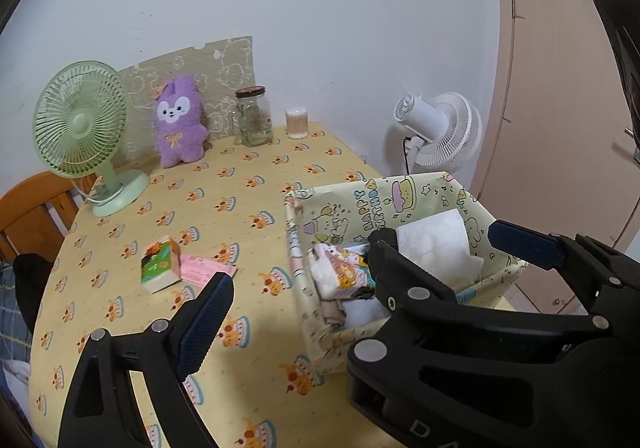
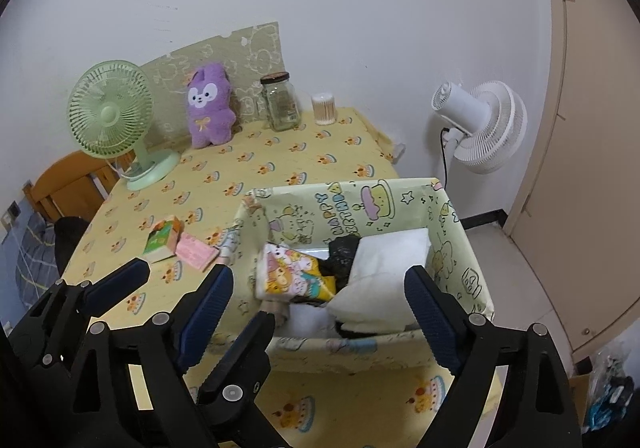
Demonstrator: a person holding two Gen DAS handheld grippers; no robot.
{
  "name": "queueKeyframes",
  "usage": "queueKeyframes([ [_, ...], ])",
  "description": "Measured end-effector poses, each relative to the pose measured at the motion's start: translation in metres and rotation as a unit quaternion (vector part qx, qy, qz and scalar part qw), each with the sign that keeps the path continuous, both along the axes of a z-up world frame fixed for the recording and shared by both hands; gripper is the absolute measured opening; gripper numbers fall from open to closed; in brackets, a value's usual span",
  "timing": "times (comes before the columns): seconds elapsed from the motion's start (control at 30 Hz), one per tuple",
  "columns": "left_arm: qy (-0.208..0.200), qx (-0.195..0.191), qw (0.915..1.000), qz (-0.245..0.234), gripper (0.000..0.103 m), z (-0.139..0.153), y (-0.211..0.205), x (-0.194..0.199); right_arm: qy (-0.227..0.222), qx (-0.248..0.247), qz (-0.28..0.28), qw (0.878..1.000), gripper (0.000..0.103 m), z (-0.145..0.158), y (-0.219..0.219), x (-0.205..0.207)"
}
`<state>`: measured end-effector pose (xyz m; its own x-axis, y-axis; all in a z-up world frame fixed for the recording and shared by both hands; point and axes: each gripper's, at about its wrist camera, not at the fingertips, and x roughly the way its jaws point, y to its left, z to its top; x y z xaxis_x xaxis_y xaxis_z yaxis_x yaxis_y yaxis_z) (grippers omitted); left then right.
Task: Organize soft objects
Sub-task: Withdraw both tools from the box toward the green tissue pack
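A paper-covered box printed "Happy Birthday" stands at the table's near right corner. It holds a white folded cloth, a cartoon-print soft pack and a black item. My right gripper hovers open over the box, with nothing pressed between its pads. Just left of it my left gripper is open and empty; the right gripper covers part of it. A purple plush leans at the back. A green soft pack and a pink pack lie on the tablecloth.
On the table stand a green desk fan, a glass jar and a cotton swab tub. A white floor fan stands by the wall on the right, near a door. A wooden chair is at the left.
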<state>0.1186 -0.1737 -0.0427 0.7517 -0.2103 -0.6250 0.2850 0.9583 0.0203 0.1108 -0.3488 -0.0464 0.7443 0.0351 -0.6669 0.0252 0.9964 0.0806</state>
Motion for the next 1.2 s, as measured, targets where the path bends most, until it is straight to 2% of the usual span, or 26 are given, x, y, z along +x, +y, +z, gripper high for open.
queueKeyframes([
  [0.47,-0.014,-0.001,0.9998,0.010,0.094,0.007,0.037,-0.021,-0.014,-0.002,0.014,1.000,0.092,0.009,0.037,-0.022],
  [1.2,-0.016,-0.003,0.9987,0.048,0.094,0.006,0.109,-0.008,-0.011,-0.006,0.057,0.998,0.092,0.008,0.112,-0.004],
])
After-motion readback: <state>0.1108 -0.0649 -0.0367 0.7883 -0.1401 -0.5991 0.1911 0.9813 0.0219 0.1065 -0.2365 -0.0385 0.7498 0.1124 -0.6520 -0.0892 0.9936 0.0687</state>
